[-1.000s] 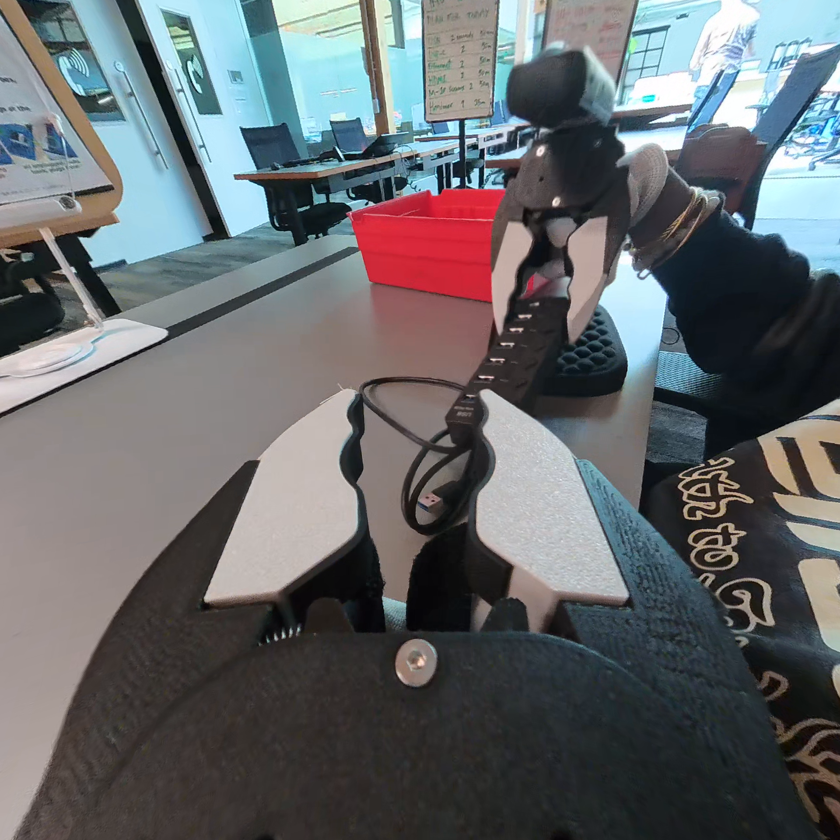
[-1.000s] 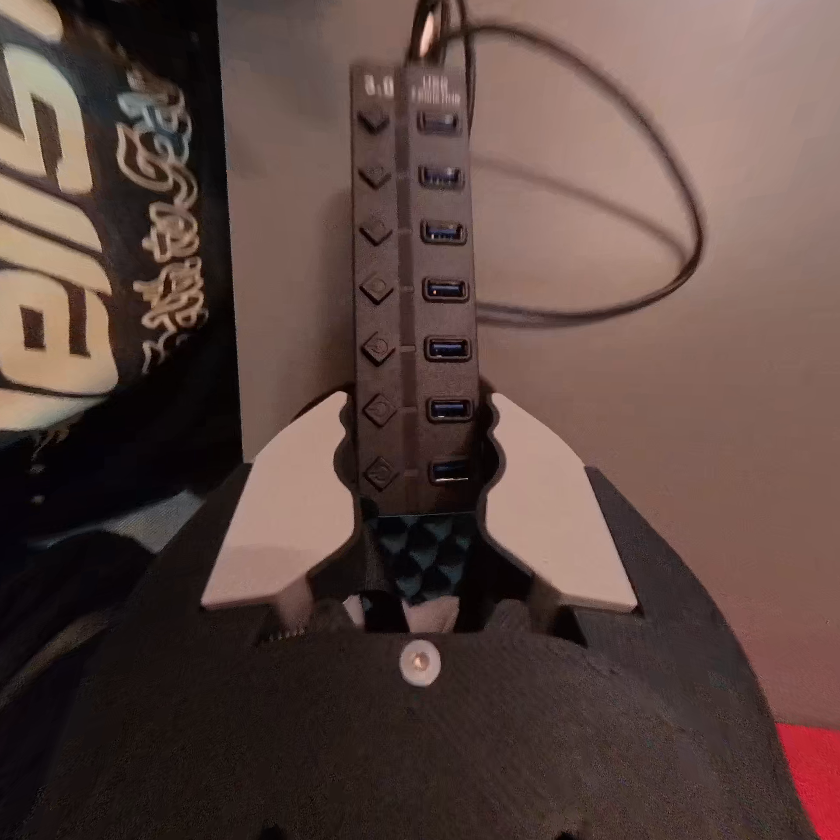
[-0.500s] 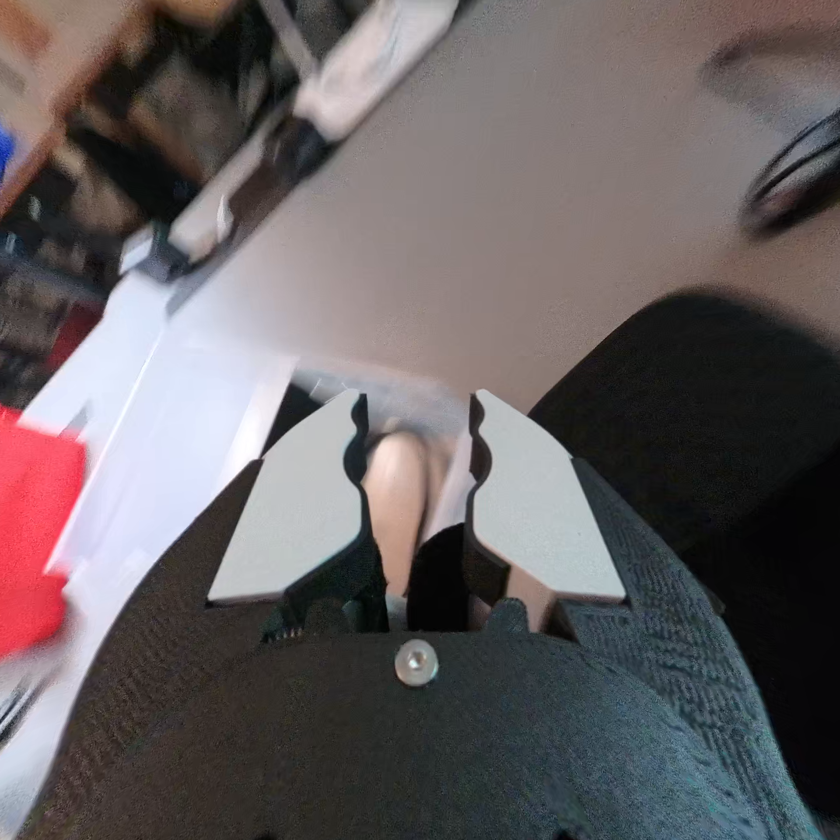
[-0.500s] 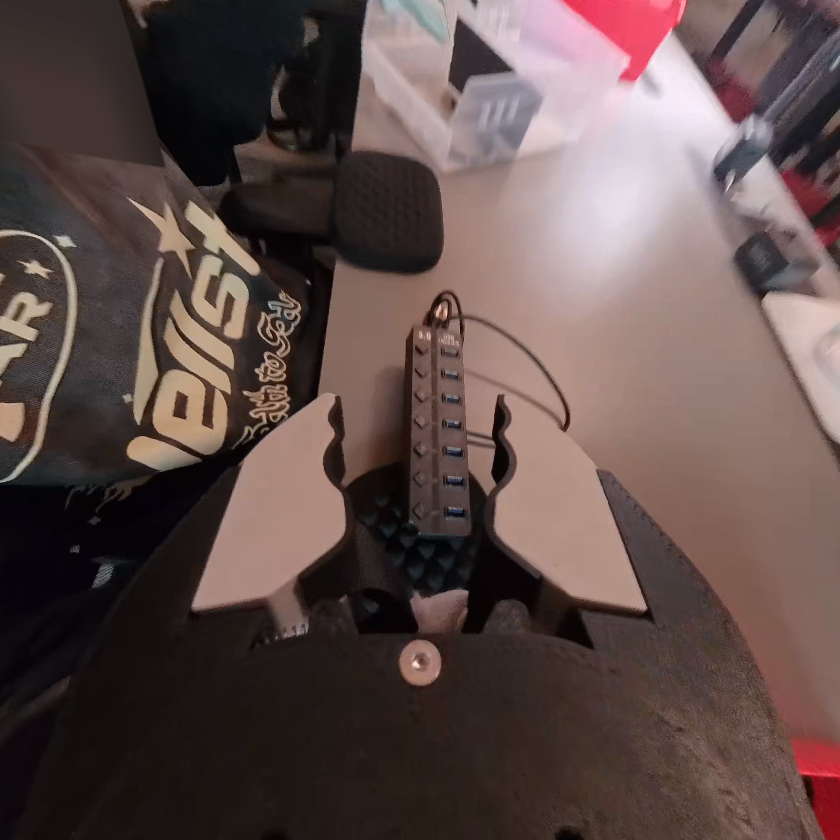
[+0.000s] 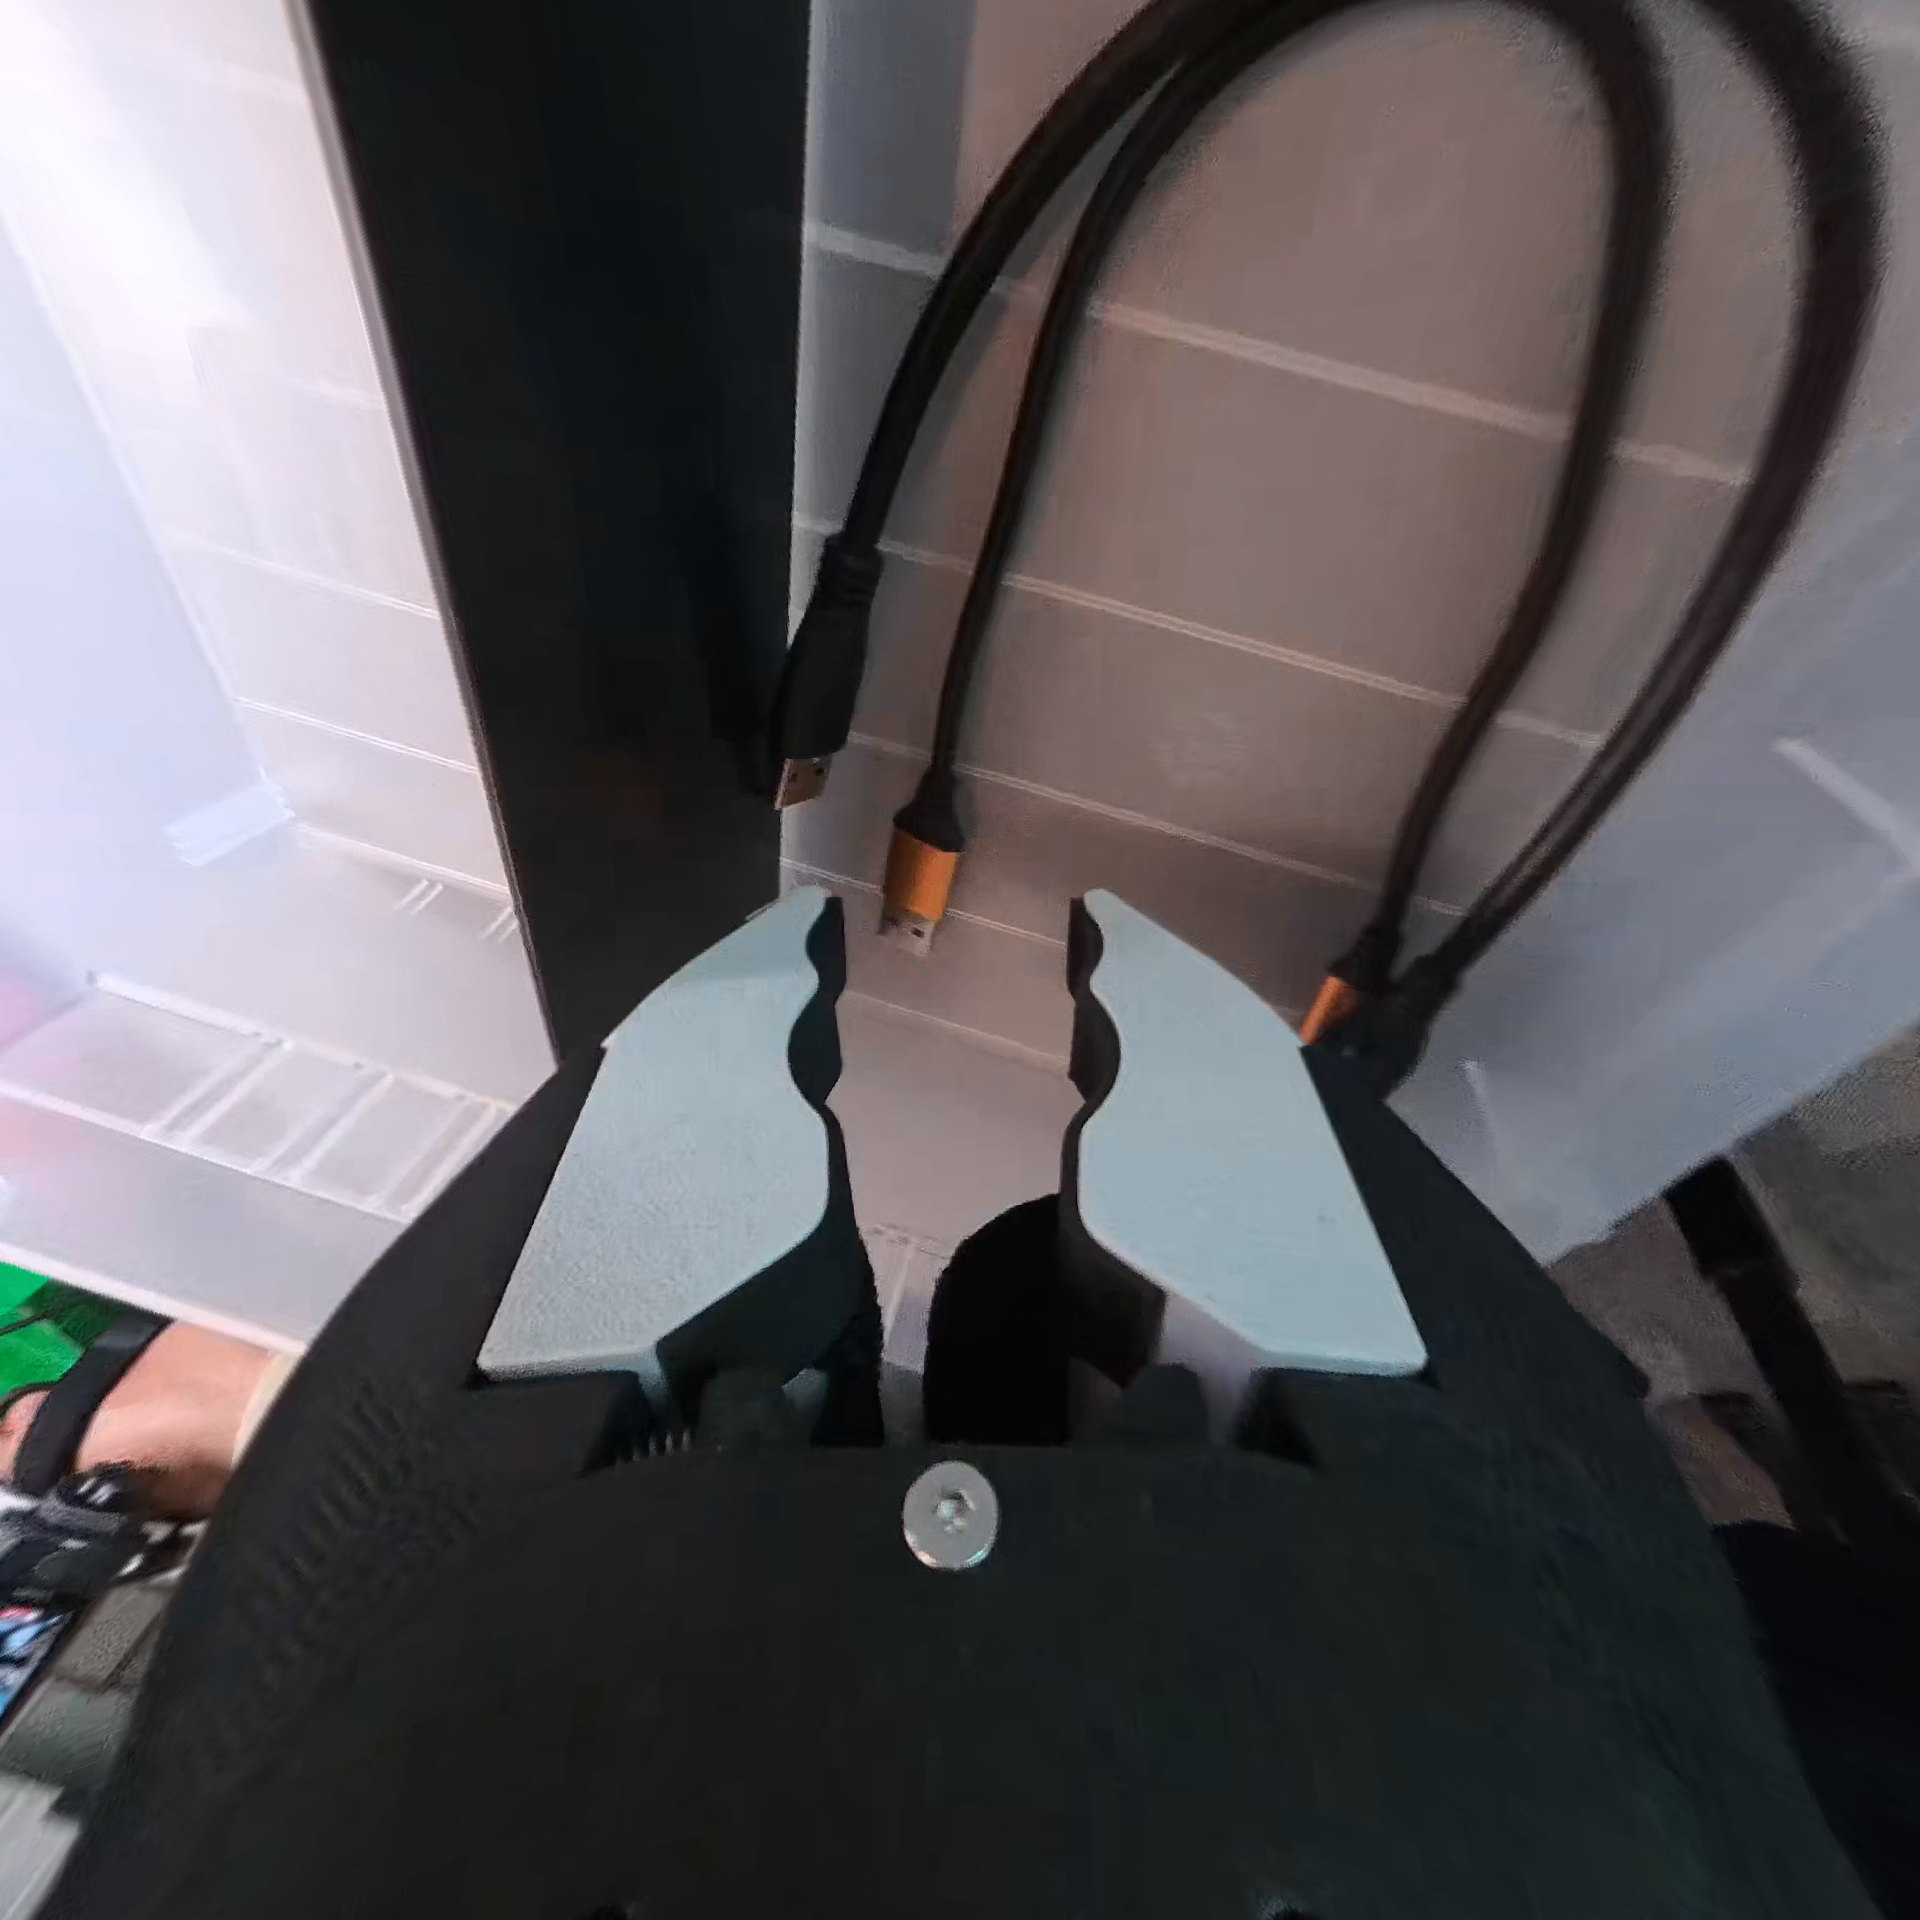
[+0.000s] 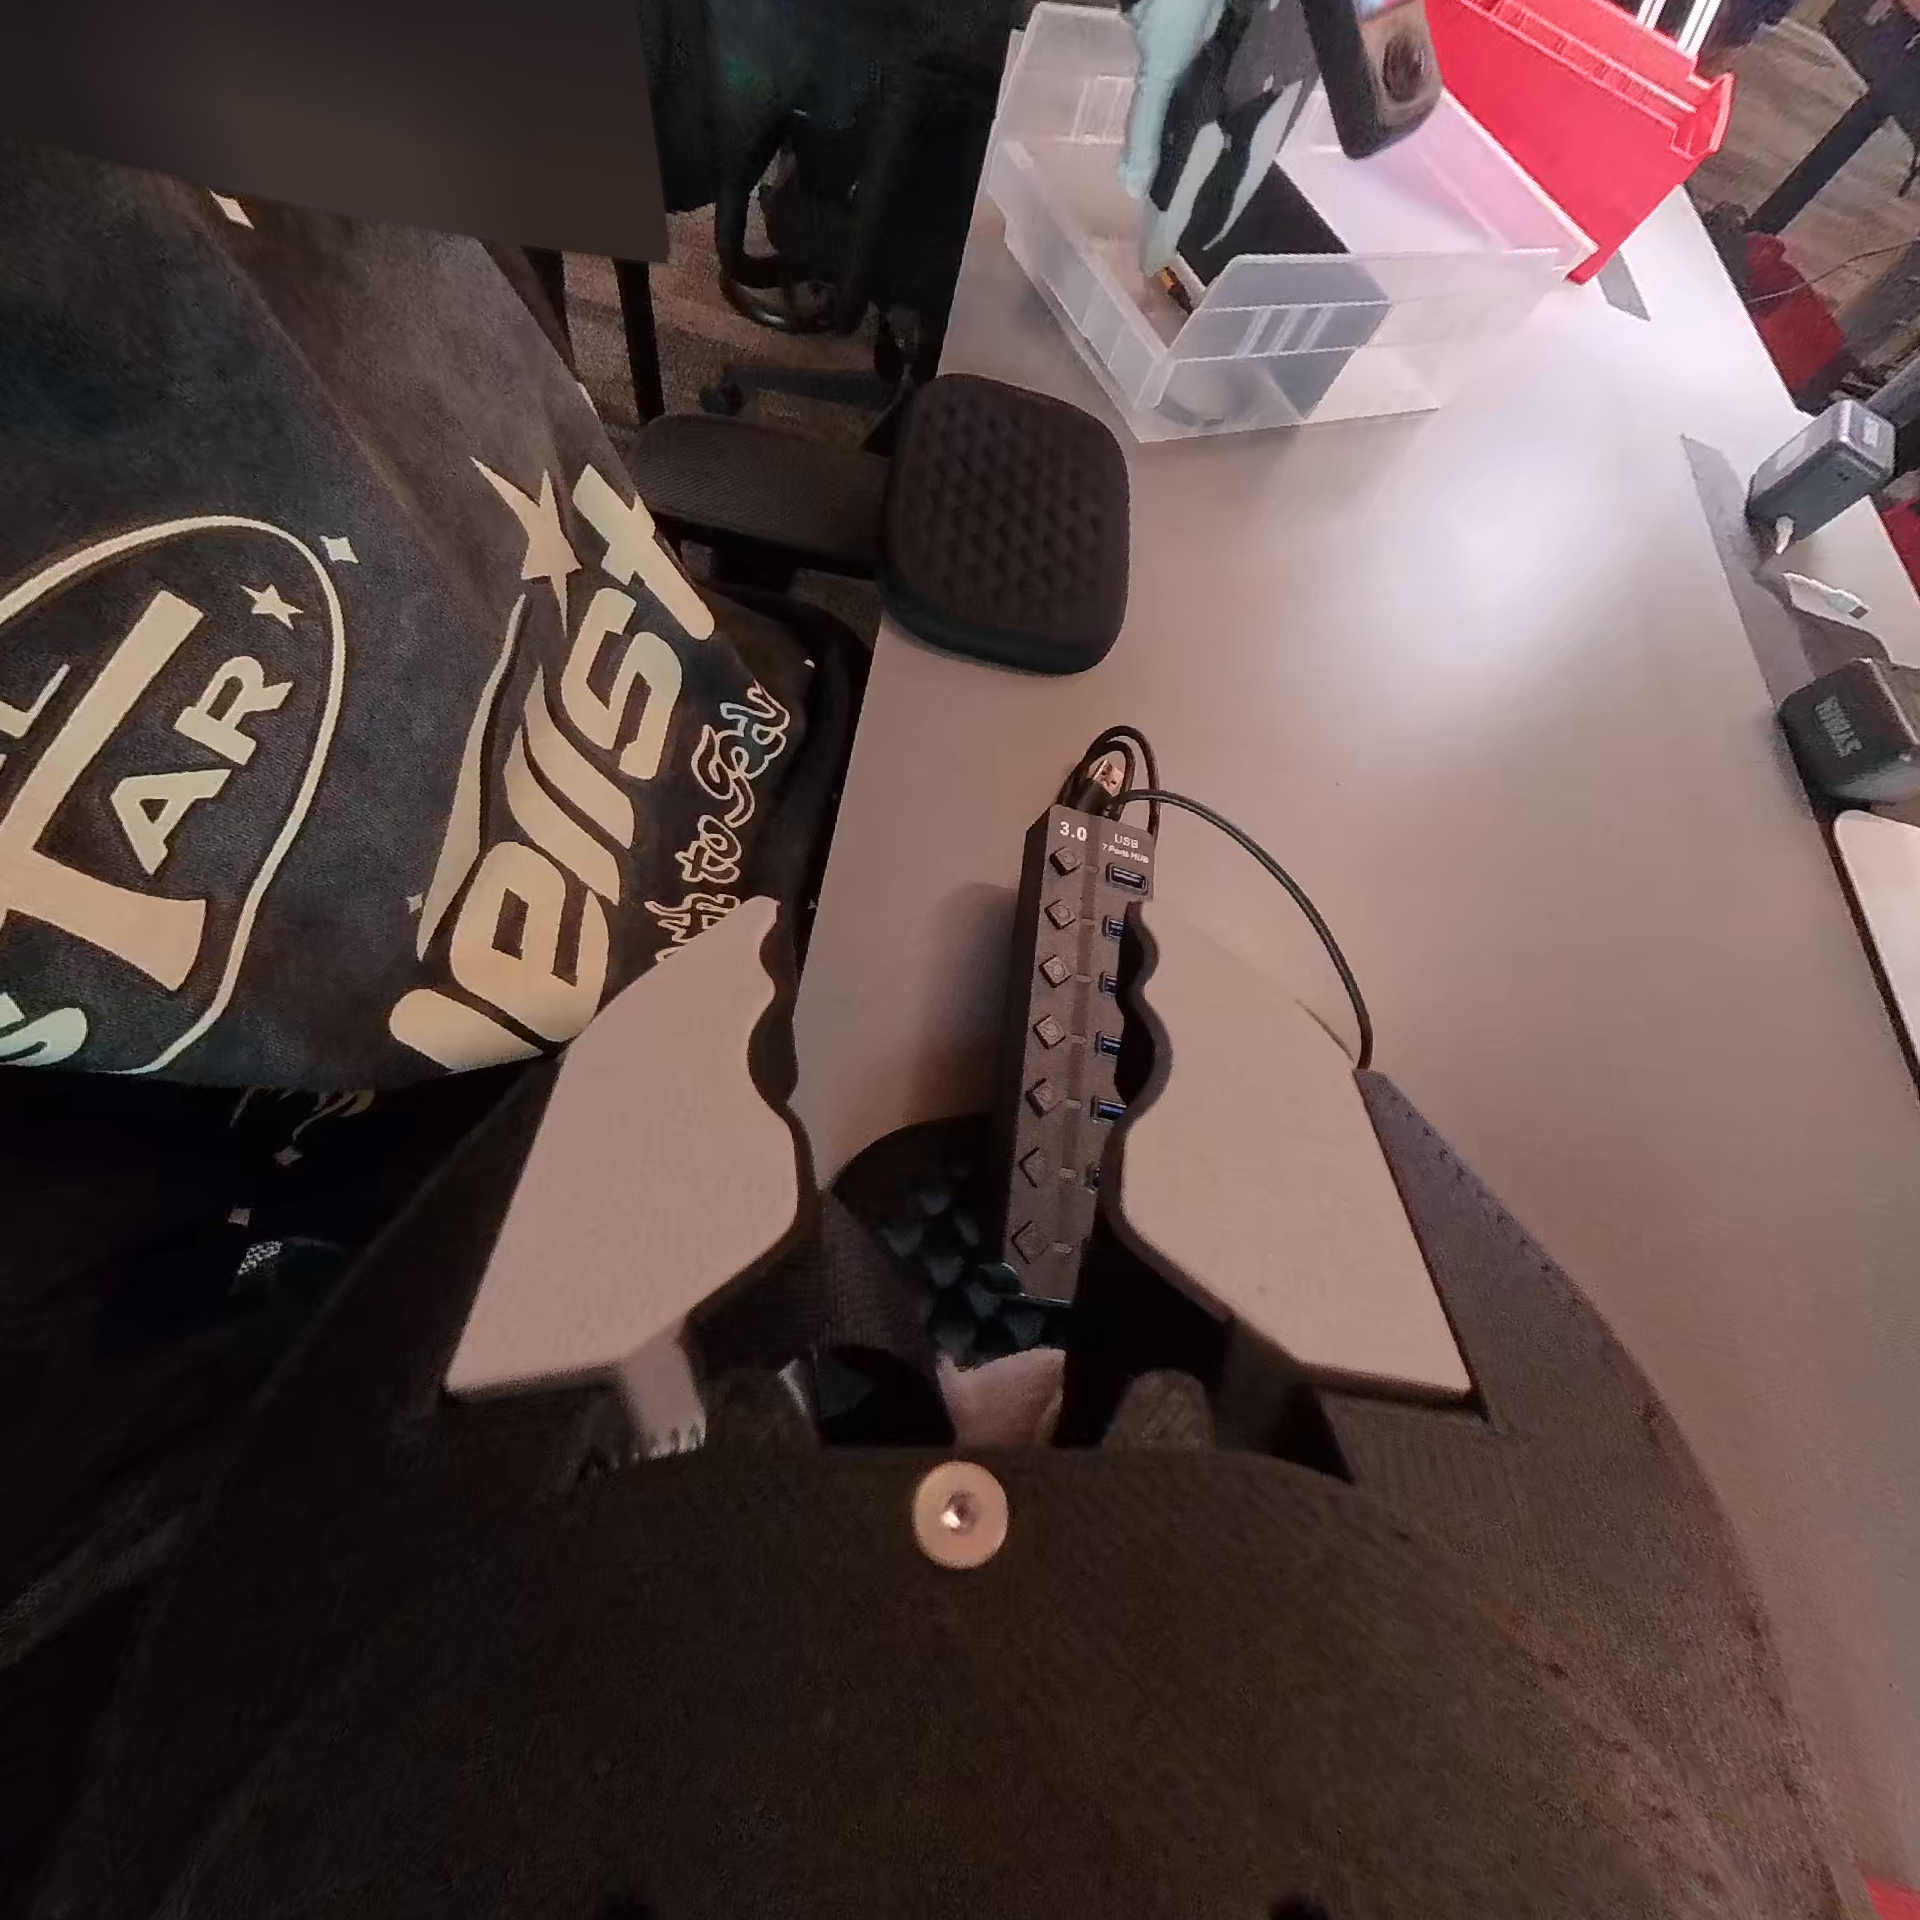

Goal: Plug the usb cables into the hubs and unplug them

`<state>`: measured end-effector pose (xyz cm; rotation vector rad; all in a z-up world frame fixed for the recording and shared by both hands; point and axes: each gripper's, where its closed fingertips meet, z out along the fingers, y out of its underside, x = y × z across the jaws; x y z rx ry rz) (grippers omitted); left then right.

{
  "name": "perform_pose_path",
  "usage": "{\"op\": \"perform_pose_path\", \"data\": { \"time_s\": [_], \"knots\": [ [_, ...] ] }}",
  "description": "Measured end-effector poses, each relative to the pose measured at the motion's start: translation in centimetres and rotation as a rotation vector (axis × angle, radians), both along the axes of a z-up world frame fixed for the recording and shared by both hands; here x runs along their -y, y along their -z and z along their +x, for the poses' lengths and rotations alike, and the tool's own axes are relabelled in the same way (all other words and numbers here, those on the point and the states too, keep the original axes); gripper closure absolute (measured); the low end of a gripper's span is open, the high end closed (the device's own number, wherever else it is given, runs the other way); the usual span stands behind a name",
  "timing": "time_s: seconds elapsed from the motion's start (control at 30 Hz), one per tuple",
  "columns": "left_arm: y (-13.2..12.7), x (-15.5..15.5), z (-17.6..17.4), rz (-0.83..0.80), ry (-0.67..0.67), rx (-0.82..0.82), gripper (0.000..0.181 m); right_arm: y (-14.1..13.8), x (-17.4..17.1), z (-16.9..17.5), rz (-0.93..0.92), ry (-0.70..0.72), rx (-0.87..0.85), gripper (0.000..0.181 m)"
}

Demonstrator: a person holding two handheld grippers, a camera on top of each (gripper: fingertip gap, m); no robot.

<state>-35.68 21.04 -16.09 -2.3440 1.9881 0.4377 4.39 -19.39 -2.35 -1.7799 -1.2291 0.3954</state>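
A black multi-port USB hub lies on the grey table, its own thin cable looping to the right. My right gripper is open above it; the hub shows between the fingers, close to the right finger, untouched. My left gripper is open and empty over a clear plastic bin. In the bin lie looped black cables: an orange-collared USB plug just beyond the fingertips and a black USB plug to its left. The left gripper also shows in the right wrist view, in that bin.
A black padded rest sits at the table's near edge beyond the hub. A red bin stands behind the clear bin. Small black devices lie at the right. A person's dark printed shirt is left of the table edge. The left gripper's tips are roughly 60 centimetres from the right gripper's.
My right gripper let go of the hub, opened wider and drew back above it. My left gripper swung away from the hub's cable to the clear bin of cables.
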Motion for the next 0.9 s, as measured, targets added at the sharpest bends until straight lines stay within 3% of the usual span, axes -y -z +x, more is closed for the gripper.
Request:
{"op": "perform_pose_path", "data": {
  "time_s": [0.13,0.27,0.37,0.47,0.57,0.73,0.9],
  "knots": [
    [1.3,-0.6,-0.5,-0.049,0.027,-0.048,0.145,-0.1,0.2,-0.1,0.008,-0.01,-0.007,0.125],
    [1.7,-0.5,-0.1,-0.068,0.072,-0.021,0.167,-0.1,0.2,-0.1,0.012,-0.009,0.002,0.126],
    [1.7,0.0,0.0,-0.068,0.073,0.015,0.167,0.0,0.1,0.0,0.015,-0.006,0.007,0.127],
    [1.1,0.1,0.3,0.031,0.058,0.062,0.167,-0.1,0.1,0.2,0.026,0.004,0.009,0.129],
    [-1.8,0.2,1.4,0.202,0.002,0.228,0.168,-0.3,0.2,0.2,0.037,-0.002,-0.005,0.13],
    [-9.8,1.5,3.1,0.554,-0.064,0.642,0.174,-0.3,0.1,-0.1,0.044,-0.006,0.004,0.13],
    [-17.6,4.3,5.4,0.9,-0.003,1.075,0.174,-0.4,-0.1,-0.5,0.066,-0.016,0.007,0.131]
  ]
}}
